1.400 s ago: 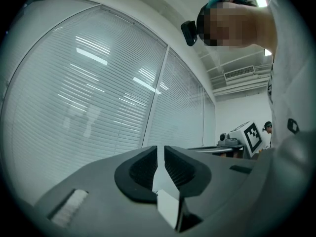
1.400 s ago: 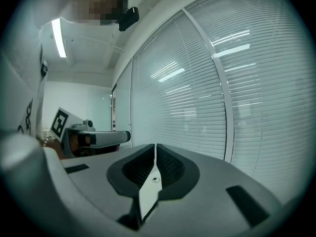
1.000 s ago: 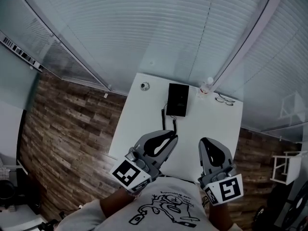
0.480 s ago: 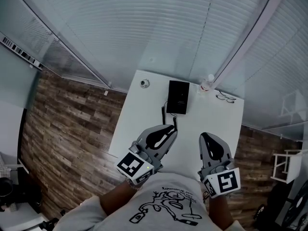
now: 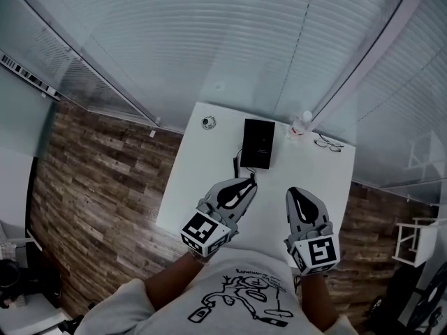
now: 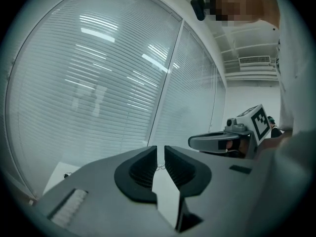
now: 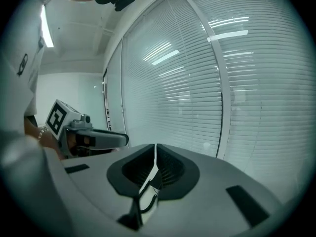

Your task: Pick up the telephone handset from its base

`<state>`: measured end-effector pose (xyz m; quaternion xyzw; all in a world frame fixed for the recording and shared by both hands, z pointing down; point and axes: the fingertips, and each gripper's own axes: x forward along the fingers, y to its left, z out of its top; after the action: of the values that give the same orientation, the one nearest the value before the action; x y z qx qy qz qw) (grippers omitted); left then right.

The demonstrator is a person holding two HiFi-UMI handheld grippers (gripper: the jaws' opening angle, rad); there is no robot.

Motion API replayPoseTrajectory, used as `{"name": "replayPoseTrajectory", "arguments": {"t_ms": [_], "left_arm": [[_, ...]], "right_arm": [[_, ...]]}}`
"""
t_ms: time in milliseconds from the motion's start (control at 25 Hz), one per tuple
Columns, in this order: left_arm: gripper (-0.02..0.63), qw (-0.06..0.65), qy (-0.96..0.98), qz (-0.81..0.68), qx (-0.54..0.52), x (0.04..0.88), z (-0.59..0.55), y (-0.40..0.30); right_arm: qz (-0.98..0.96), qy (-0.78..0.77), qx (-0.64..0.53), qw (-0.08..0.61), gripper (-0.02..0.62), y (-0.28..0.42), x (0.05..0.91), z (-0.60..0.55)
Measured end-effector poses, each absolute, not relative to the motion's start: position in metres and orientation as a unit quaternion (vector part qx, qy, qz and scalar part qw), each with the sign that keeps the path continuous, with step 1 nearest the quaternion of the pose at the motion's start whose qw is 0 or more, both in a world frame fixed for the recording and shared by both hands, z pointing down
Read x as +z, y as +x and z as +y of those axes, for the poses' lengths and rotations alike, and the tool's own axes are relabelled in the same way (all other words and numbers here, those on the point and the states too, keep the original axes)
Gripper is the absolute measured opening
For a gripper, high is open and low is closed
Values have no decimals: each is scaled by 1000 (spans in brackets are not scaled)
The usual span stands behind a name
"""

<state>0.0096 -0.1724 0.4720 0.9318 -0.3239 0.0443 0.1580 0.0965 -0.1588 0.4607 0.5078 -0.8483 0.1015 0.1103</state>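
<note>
The black telephone (image 5: 258, 144) lies at the far middle of the white table (image 5: 202, 187), well apart from me. I judge I'm only at the approach, with nothing lifted yet. Next I must reach forward, open 1 pair of jaws and close them across the handset. It looks flat, dark and rectangular, and I can't tell handset from base here. Its cord (image 5: 236, 165) trails toward me. My left gripper (image 5: 246, 182) and right gripper (image 5: 292, 192) hover over the table's near part, both clenched on nothing.

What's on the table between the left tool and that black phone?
In the head view, only a thin black cord crosses the white table between the left gripper and the black telephone.
</note>
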Motion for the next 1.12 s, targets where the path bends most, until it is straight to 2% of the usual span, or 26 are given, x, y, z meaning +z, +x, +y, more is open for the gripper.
{"name": "replayPoseTrajectory", "arguments": {"t_ms": [280,600,1120], "left_arm": [[46,170,927,-324,77,503,-199,12],[48,185,914,-338,125,578,-244,7],[153,246,887,-357,158,677,-314,-1]], "right_arm": [[-845,507,123,119,12,97,472,-177],[-843,504,142,124,12,98,492,-191],[-834,510,162,135,12,107,512,-202]]}}
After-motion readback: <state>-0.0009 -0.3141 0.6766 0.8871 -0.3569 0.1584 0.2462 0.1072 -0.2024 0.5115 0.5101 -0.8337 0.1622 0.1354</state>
